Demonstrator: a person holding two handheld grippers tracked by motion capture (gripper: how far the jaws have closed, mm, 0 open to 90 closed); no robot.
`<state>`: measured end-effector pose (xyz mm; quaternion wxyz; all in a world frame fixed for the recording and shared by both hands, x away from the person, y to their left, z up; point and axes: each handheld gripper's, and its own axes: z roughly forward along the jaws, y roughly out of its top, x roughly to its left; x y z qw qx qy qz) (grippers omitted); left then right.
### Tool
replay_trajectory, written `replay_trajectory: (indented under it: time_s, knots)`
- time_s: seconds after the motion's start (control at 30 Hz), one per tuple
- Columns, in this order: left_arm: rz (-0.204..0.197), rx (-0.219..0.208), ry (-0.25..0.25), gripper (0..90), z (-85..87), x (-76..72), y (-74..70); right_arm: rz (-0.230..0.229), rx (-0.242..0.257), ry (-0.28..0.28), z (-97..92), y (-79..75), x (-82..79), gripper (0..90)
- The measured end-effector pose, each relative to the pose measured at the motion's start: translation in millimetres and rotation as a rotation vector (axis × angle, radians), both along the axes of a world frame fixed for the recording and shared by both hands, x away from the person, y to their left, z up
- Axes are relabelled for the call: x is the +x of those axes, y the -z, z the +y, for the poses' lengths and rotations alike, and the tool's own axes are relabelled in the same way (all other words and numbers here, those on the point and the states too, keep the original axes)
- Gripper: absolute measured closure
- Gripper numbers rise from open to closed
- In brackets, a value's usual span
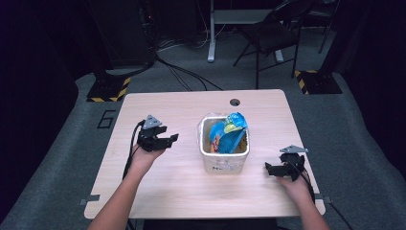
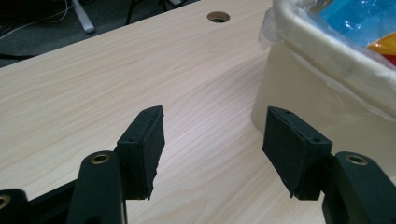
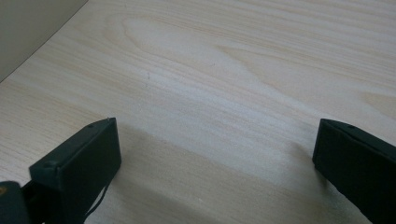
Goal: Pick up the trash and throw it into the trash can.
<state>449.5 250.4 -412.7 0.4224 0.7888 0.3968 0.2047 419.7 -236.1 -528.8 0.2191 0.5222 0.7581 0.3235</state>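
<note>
Here, left to right across the table:

Left gripper [image 1: 167, 139]: jaws stand well apart with nothing between them; in the left gripper view only bare wood lies between the pads [image 2: 150, 140].

Wastebasket from the left gripper: the small cream wastebasket [image 1: 224, 160] sits just ahead and to the right of the left gripper's jaw tips, near but not touching. In the left gripper view its side wall [image 2: 299, 88] rises right beyond the right-hand pad.

Contents: a clear liner is folded over the rim, and blue and yellow wrappers [image 1: 229, 132] stick up past the top.

Long axis: the wastebasket stands upright, so its axis runs vertically, square to the roughly level jaws.

Right gripper [image 1: 269, 168]: jaws spread wide and empty, low over the wooden table [image 1: 182, 191].

Wastebasket from the right gripper: it lies ahead of the jaw tips, a short gap away; a pale wall corner [image 3: 28, 28] shows at the upper left of the right gripper view.

Nearer hand: judging by the gaps, both are close; the right gripper looks slightly nearer.
</note>
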Motion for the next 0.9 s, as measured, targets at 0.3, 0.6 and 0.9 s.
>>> replay_trajectory:
  time_s: [0.3, 0.6, 0.9]
  knots:
    - [0.024, 0.005, -0.003, 38.0, 15.3, -8.0, 20.2, 0.0, -0.001, -0.001, -0.1, 0.0, 0.0, 0.3]
    - [0.071, 0.01, -0.031, 37.5, 32.1, -16.0, 44.3, 0.001, -0.002, -0.003, -0.2, -0.1, -0.1, 0.3]
    - [0.09, 0.009, -0.056, 37.3, 48.5, -23.6, 58.9, 0.001, -0.001, -0.001, -0.1, 0.0, -0.1, 0.3]
